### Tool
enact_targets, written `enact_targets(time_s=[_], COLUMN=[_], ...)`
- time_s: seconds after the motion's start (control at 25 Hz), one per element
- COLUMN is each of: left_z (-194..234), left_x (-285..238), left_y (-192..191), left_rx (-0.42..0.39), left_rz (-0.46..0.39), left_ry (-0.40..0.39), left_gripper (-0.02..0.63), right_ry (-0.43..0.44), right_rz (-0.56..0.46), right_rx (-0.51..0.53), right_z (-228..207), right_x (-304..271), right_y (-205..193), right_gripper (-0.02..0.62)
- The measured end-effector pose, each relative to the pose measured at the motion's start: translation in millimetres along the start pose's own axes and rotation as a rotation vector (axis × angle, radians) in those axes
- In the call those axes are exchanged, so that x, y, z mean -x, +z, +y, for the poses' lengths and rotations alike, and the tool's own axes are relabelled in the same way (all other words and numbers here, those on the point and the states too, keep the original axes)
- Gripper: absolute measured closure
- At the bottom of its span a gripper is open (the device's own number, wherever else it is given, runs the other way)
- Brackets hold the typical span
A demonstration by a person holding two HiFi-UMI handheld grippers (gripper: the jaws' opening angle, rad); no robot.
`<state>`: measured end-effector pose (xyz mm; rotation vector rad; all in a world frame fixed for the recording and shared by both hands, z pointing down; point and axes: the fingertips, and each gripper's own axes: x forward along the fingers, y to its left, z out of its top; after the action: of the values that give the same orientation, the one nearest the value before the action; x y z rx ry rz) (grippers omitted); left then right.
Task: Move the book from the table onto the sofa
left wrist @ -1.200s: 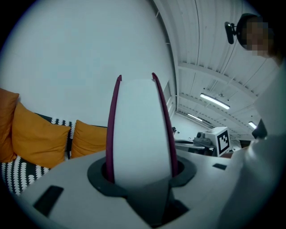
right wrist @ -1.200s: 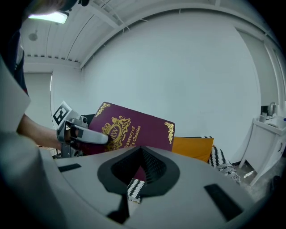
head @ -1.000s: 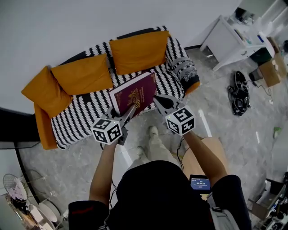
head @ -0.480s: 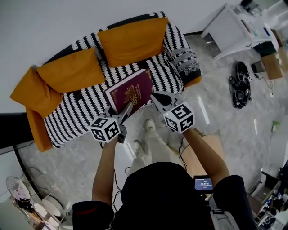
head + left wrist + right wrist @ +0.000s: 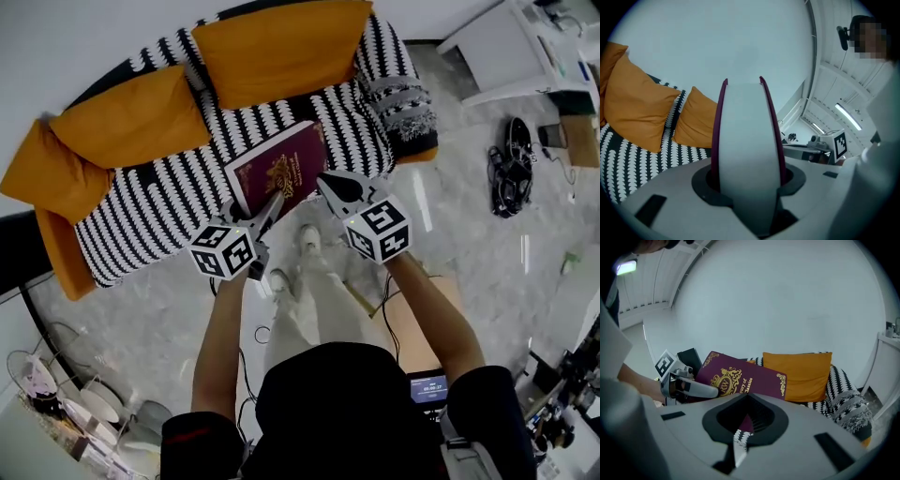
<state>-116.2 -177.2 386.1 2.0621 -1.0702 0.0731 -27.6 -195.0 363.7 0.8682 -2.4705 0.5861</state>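
Book (image 5: 281,167) is carried between both grippers, maroon cover up, over the front of the striped sofa (image 5: 141,211) seat, near the orange cushions (image 5: 272,52). Left gripper (image 5: 266,208): jaws partly apart, clamped across the full page block. Right gripper (image 5: 327,185): jaws almost together, pinching the book's near right corner. Contact with the seat cannot be confirmed.

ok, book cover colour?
Maroon with gold print; the book shows best in the right gripper view.
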Motion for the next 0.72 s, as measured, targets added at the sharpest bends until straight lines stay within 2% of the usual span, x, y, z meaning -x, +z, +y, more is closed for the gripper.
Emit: enact_targets(time_s=[0.32,0.52,0.72], left_z=[46.1,74.8,98.4], left_x=[-47.7,-62.9,-91.7], left_y=[-34.5,-55.4,-66.3], left_rx=[0.005,0.019,0.032], left_rz=[0.052,0.070,0.079], left_ry=[0.013,0.023,0.020], left_gripper=[0.388,0.388,0.387], right_ry=[0.011,0.025,0.025], right_rz=[0.085,0.136,0.145], right_rx=[-0.001,-0.024,-0.047], right_z=[-36.5,-42.9,-62.5], right_x=[-46.5,-70.2,-91.0], right_y=[-50.1,-79.8,-99.5], right_gripper=[0.579,0.579,0.579])
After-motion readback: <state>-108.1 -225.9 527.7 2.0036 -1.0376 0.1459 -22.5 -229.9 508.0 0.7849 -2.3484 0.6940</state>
